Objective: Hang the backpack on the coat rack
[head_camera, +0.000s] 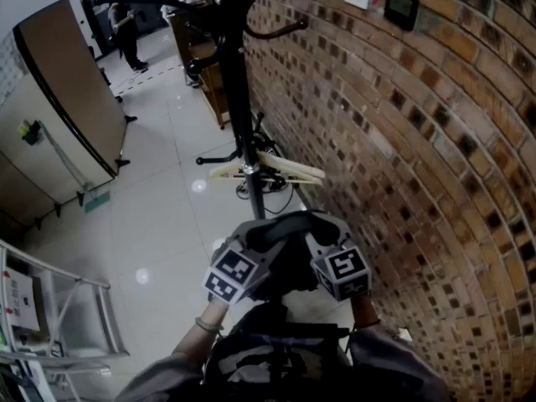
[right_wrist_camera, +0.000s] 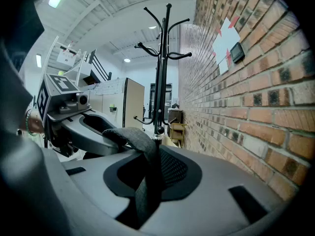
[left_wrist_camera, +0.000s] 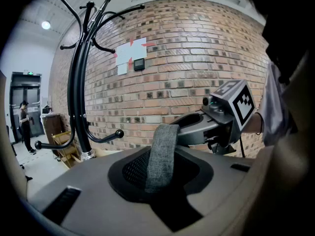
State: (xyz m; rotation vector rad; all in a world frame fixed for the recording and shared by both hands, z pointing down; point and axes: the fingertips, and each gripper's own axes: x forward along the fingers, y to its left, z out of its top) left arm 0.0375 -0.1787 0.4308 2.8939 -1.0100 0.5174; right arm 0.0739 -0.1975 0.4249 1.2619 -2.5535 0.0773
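Backpack point(head_camera: 276, 354) hangs low in front of the person, well short of the coat rack point(head_camera: 237, 99), carried by its grey handle strap point(left_wrist_camera: 160, 156). The left claw point(left_wrist_camera: 162, 178) is clamped on one end of that strap and the right claw point(right_wrist_camera: 147, 181) on the other, so the strap arches between the two, which sit close side by side. The black rack stands on the tiled floor point(head_camera: 159, 216) just beside the brick wall point(head_camera: 402, 157), with pale wooden hangers point(head_camera: 268, 167) low on its pole.
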